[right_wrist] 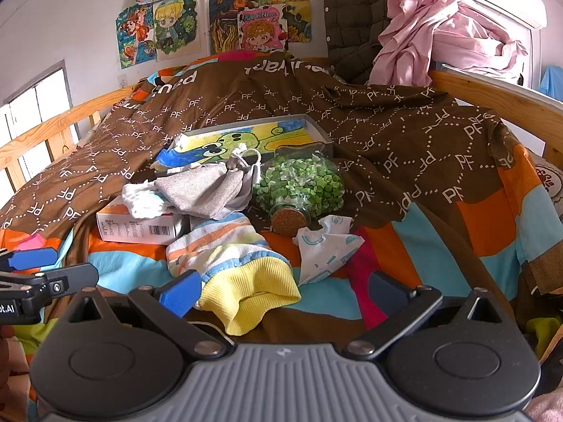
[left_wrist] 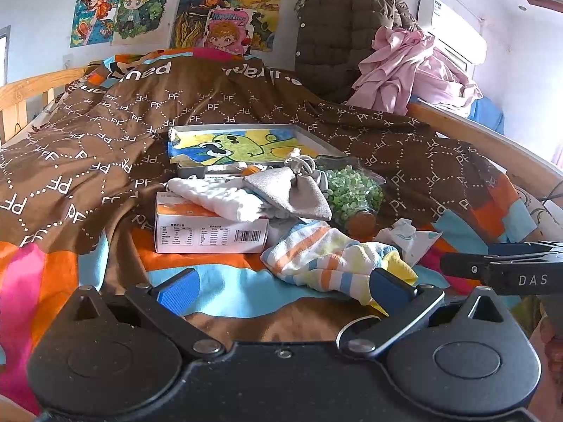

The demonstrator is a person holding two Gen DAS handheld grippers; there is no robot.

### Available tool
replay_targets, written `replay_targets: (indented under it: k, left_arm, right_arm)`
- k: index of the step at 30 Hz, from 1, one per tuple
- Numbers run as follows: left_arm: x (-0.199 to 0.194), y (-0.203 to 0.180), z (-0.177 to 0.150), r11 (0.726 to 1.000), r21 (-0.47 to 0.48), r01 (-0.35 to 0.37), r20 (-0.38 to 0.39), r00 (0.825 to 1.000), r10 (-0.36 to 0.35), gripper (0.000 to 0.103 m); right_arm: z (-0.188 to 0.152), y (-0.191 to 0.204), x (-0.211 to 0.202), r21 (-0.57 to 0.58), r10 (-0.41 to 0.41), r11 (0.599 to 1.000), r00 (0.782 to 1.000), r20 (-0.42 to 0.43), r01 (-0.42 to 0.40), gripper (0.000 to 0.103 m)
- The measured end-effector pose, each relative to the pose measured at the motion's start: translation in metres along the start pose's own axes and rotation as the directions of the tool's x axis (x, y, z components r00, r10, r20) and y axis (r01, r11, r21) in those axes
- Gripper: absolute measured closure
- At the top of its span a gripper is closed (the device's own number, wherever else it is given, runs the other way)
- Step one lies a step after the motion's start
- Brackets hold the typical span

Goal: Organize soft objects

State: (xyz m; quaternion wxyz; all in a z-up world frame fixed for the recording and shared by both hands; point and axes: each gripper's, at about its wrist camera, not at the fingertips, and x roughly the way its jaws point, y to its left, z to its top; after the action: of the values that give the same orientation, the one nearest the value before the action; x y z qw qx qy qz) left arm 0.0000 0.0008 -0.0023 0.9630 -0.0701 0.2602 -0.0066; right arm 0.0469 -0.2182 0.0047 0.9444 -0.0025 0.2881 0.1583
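striped sock (left_wrist: pixel 327 260) (right_wrist: pixel 228 249), crumpled, with orange, blue and pale yellow bands and a ribbed yellow cuff (right_wrist: pixel 250 292); it lies on the bed cover (left_wrist: pixel 105 130) (right_wrist: pixel 404 140), just in front of the white box (left_wrist: pixel 211 234) (right_wrist: pixel 140 228). on that box rest a white cloth (left_wrist: pixel 221 198) (right_wrist: pixel 144 200) and a grey pouch (left_wrist: pixel 285 191) (right_wrist: pixel 200 190) with a drawstring. right of the box lies a jar of green bits (left_wrist: pixel 352 193) (right_wrist: pixel 299 186), cork end toward the sock; a crumpled white tissue (left_wrist: pixel 408 237) (right_wrist: pixel 327 246) lies right of the sock. behind the box sits a tray with a green cartoon drawing (left_wrist: pixel 242 144) (right_wrist: pixel 246 137).

left gripper (left_wrist: pixel 281 288): low over the bed, jaws spread, the right pad against the sock's cuff end. right gripper (right_wrist: pixel 281 293): jaws spread, the cuff lying between them, close to the left pad.

the sock's toe end is tucked under the pouch and box edge; whether either pad presses the sock is unclear.
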Motion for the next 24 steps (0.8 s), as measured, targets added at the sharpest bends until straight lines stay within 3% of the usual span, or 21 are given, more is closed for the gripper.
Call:
replay_targets:
  k: [14, 24]
  left_arm:
    - [0.0002, 0.003, -0.0008, 1.0, -0.006, 0.004, -0.002, 1.0, -0.004, 0.001]
    - [-0.0008, 0.0031, -0.0006, 0.999, 0.004, 0.035, -0.002, 0.999, -0.035, 0.001]
  right_arm:
    - [-0.0001, 0.0006, -0.0005, 0.0, -0.003, 1.0, 1.0, 0.002, 0.003, 0.0]
    - [0.0, -0.0034, -0.0075, 0.047, -0.067, 0.997, 0.998, 0.017, 0.066, 0.0]
